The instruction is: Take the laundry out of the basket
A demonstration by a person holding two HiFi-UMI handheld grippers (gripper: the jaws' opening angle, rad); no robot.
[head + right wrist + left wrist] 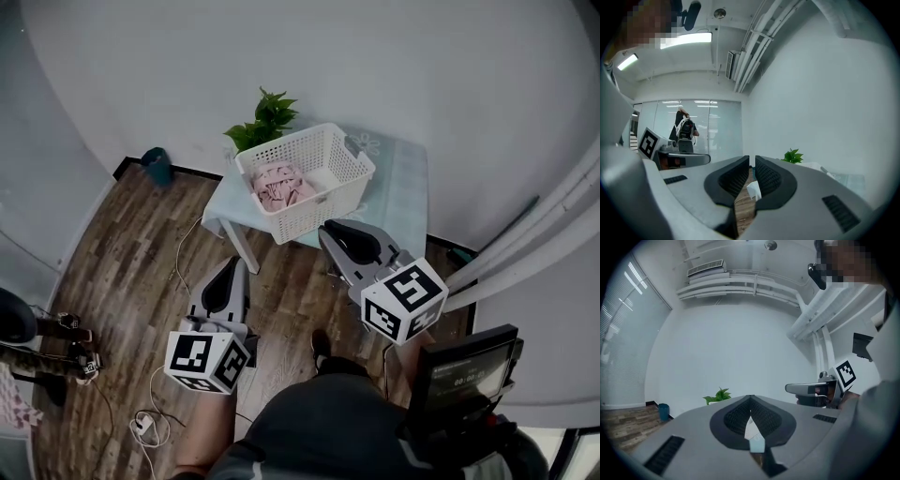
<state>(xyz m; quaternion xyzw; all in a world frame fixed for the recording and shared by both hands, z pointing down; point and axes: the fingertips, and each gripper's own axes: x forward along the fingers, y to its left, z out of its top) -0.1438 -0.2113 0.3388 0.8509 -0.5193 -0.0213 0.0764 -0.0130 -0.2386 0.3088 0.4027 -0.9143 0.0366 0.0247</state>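
A white perforated basket stands on a small pale-blue table by the wall. Pink laundry lies inside it, toward its left side. My left gripper hovers over the wooden floor, short of the table's front-left leg, its jaws shut and empty. My right gripper is held just in front of the basket's near corner. Its jaws are shut with only a thin slit between the pads and nothing in them. Each gripper view shows mostly wall, with the basket hidden behind the jaws.
A green potted plant stands behind the basket. A teal bin sits on the floor by the wall at left. Cables and a plug lie on the wood floor. A person stands behind a glass partition.
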